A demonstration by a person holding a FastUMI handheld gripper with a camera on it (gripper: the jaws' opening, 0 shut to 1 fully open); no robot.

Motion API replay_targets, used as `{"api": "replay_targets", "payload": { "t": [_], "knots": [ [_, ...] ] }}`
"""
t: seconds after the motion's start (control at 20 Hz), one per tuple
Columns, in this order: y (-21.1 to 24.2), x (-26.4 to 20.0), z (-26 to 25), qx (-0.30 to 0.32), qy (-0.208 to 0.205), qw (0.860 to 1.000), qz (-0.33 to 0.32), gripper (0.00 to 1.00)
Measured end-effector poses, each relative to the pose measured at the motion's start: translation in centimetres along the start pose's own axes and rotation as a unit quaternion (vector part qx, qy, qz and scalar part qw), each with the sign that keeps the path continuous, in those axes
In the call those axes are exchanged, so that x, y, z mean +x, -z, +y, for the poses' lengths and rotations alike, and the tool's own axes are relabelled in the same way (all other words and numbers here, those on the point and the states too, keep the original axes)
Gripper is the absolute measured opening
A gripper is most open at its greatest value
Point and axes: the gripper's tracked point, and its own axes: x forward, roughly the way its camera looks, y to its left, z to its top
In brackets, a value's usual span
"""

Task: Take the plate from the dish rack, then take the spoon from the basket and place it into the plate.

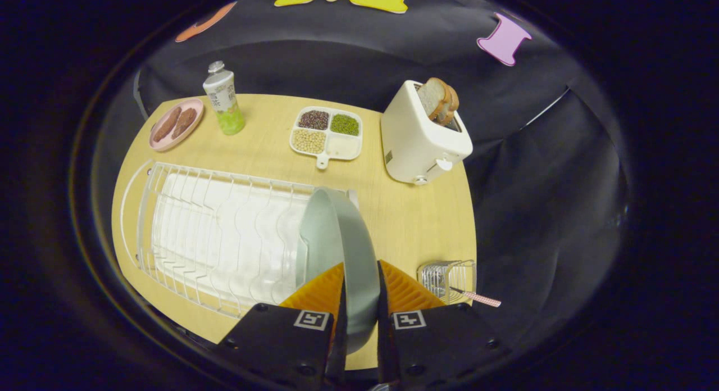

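Gripper pointing forward and downward over surface; fingers nearly parallel, narrow gap between, both pressing on opposite faces of plate held on edge, upright.

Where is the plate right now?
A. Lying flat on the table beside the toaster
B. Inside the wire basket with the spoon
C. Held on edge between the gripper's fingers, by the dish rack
C: the plate stands on edge, its rim clamped by the gripper, at the dish rack's end.
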Motion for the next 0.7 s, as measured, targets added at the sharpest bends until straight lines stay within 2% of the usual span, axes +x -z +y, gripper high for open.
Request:
{"api": "replay_targets", "payload": {
  "t": [0.1,0.25,0.4,0.5,0.7],
  "knots": [
    [-0.2,-0.6,-0.2,0.012,0.018,1.0,-0.011,0.27],
    [-0.8,-2.1,-1.4,0.023,0.07,0.997,-0.039,0.26],
    [-0.9,-4.5,-1.6,0.023,0.092,0.993,-0.075,0.26],
    [-0.7,-6.6,-1.8,0.016,0.102,0.989,-0.102,0.26],
    [1.2,-10.6,-0.8,-0.001,0.086,0.985,-0.151,0.26]
  ]
}}
